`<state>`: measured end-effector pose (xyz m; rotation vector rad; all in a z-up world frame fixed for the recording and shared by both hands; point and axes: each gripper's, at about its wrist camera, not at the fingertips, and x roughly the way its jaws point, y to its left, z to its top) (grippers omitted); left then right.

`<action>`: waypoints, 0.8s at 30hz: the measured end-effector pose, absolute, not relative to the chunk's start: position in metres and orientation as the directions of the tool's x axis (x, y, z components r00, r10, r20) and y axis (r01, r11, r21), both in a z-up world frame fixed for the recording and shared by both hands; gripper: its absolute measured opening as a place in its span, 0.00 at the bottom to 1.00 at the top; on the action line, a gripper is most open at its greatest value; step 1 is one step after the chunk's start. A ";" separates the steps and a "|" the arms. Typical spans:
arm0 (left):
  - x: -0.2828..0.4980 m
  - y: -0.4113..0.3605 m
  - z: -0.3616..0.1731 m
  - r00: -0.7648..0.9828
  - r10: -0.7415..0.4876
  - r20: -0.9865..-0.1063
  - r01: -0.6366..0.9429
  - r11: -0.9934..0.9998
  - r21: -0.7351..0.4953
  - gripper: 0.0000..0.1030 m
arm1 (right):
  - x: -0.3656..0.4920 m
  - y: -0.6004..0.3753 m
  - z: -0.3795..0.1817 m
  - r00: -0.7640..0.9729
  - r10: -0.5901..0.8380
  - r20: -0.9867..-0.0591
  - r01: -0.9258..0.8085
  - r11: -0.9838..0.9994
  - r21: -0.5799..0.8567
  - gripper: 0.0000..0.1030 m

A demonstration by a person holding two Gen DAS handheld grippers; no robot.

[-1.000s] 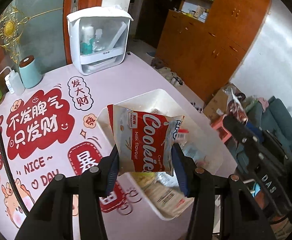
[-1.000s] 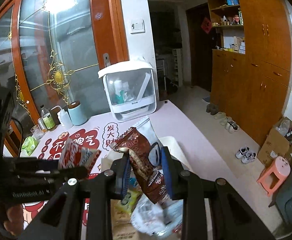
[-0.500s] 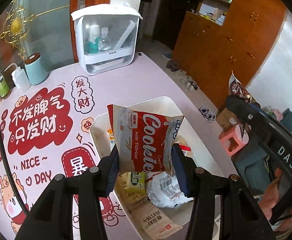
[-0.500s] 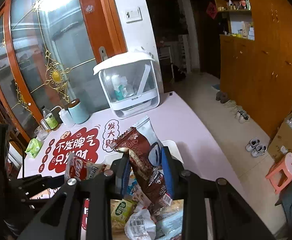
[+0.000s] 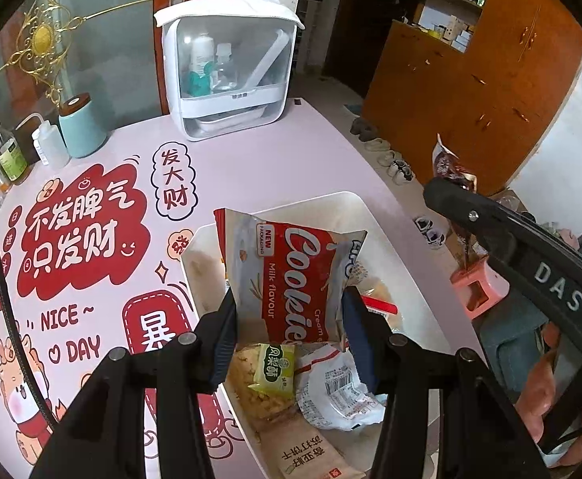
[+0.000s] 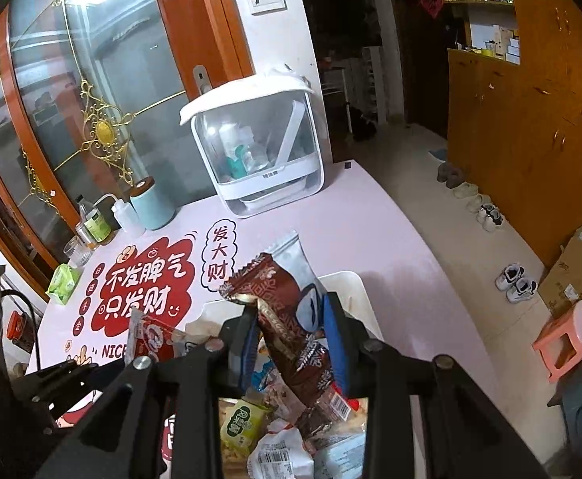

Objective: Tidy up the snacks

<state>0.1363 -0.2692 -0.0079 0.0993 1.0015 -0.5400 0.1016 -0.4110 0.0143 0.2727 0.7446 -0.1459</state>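
Note:
My left gripper [image 5: 289, 333] is shut on a red and white Cookies packet [image 5: 287, 275] and holds it above a white bin [image 5: 387, 235] full of snack packs. My right gripper [image 6: 293, 343] is shut on a brown snack packet [image 6: 287, 315] and holds it over the same bin [image 6: 355, 283]. The right gripper also shows at the right of the left wrist view [image 5: 442, 191], and the Cookies packet shows at lower left of the right wrist view [image 6: 149, 337]. A small green packet [image 5: 273, 367] and a white wrapper [image 5: 339, 395] lie in the bin.
The bin stands on a pink table [image 5: 251, 151] with red printed lettering. At the back stand a white lidded organizer [image 5: 227, 68], a teal canister [image 5: 81, 127] and bottles [image 5: 47, 147]. A green tissue pack [image 6: 63, 283] lies at the left edge. Beyond the table's right edge are wooden cabinets [image 6: 530, 119] and a pink stool [image 6: 566, 335].
Both grippers have moved back toward me with their packets still held. More of the bin's contents now show beneath them.

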 end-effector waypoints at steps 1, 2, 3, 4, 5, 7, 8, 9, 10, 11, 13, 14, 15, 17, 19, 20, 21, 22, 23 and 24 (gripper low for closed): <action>0.136 -0.269 -0.008 0.424 -0.381 -0.822 0.473 0.867 -0.158 0.48 | 0.103 -0.411 0.013 0.724 -0.032 -0.689 0.225 0.955 0.192 0.35; 0.136 -0.270 -0.009 0.429 -0.376 -0.821 0.471 0.869 -0.152 0.49 | 0.105 -0.412 0.012 0.719 -0.031 -0.694 0.226 0.955 0.191 0.37; 0.135 -0.270 -0.009 0.433 -0.373 -0.820 0.470 0.870 -0.148 0.53 | 0.106 -0.412 0.011 0.717 -0.026 -0.697 0.223 0.955 0.194 0.43; 0.135 -0.269 -0.009 0.441 -0.366 -0.819 0.464 0.875 -0.141 0.55 | 0.106 -0.412 0.010 0.716 -0.021 -0.698 0.222 0.955 0.199 0.47; 0.135 -0.269 -0.010 0.447 -0.360 -0.819 0.459 0.878 -0.136 0.61 | 0.107 -0.412 0.009 0.716 -0.017 -0.698 0.222 0.954 0.204 0.49; 0.135 -0.267 -0.010 0.449 -0.352 -0.821 0.452 0.882 -0.131 0.76 | 0.107 -0.412 0.008 0.715 -0.010 -0.699 0.220 0.952 0.212 0.52; 0.134 -0.265 -0.009 0.454 -0.353 -0.818 0.448 0.884 -0.133 0.81 | 0.107 -0.412 0.007 0.714 -0.009 -0.700 0.222 0.951 0.214 0.52; 0.133 -0.264 -0.008 0.458 -0.356 -0.815 0.447 0.885 -0.135 0.81 | 0.106 -0.411 0.006 0.710 -0.009 -0.704 0.227 0.950 0.216 0.52; 0.132 -0.262 -0.007 0.460 -0.356 -0.814 0.447 0.885 -0.134 0.81 | 0.105 -0.411 0.006 0.709 -0.007 -0.706 0.227 0.949 0.218 0.52; 0.131 -0.262 -0.007 0.460 -0.352 -0.815 0.447 0.885 -0.131 0.81 | 0.105 -0.411 0.006 0.709 -0.007 -0.706 0.227 0.949 0.218 0.52; 0.129 -0.260 -0.006 0.464 -0.341 -0.817 0.442 0.889 -0.119 0.81 | 0.104 -0.409 0.006 0.708 -0.007 -0.707 0.224 0.950 0.215 0.52; 0.128 -0.259 -0.006 0.468 -0.337 -0.817 0.440 0.891 -0.116 0.81 | 0.102 -0.407 0.006 0.707 -0.009 -0.707 0.223 0.952 0.211 0.52; 0.126 -0.258 -0.005 0.470 -0.336 -0.816 0.438 0.892 -0.114 0.81 | 0.101 -0.406 0.006 0.706 -0.013 -0.708 0.223 0.953 0.205 0.52; 0.124 -0.255 -0.004 0.472 -0.333 -0.816 0.433 0.894 -0.114 0.81 | 0.098 -0.403 0.005 0.702 -0.016 -0.712 0.225 0.954 0.200 0.52; 0.121 -0.251 -0.003 0.471 -0.331 -0.818 0.430 0.895 -0.115 0.81 | 0.096 -0.401 0.005 0.703 -0.009 -0.711 0.222 0.953 0.207 0.52; 0.119 -0.250 -0.002 0.470 -0.330 -0.819 0.429 0.896 -0.114 0.81 | 0.095 -0.400 0.005 0.703 -0.007 -0.711 0.221 0.952 0.210 0.52; 0.118 -0.248 -0.002 0.471 -0.327 -0.819 0.427 0.897 -0.112 0.81 | 0.093 -0.398 0.006 0.703 -0.007 -0.711 0.222 0.952 0.210 0.52; 0.116 -0.246 -0.001 0.474 -0.322 -0.820 0.424 0.899 -0.108 0.81 | 0.091 -0.397 0.006 0.704 -0.007 -0.710 0.221 0.953 0.209 0.52; 0.114 -0.244 0.000 0.477 -0.316 -0.820 0.419 0.902 -0.104 0.81 | 0.088 -0.394 0.007 0.706 -0.007 -0.708 0.219 0.953 0.209 0.52; 0.112 -0.243 0.001 0.479 -0.313 -0.820 0.416 0.904 -0.102 0.81 | 0.086 -0.393 0.008 0.707 -0.006 -0.707 0.217 0.954 0.209 0.52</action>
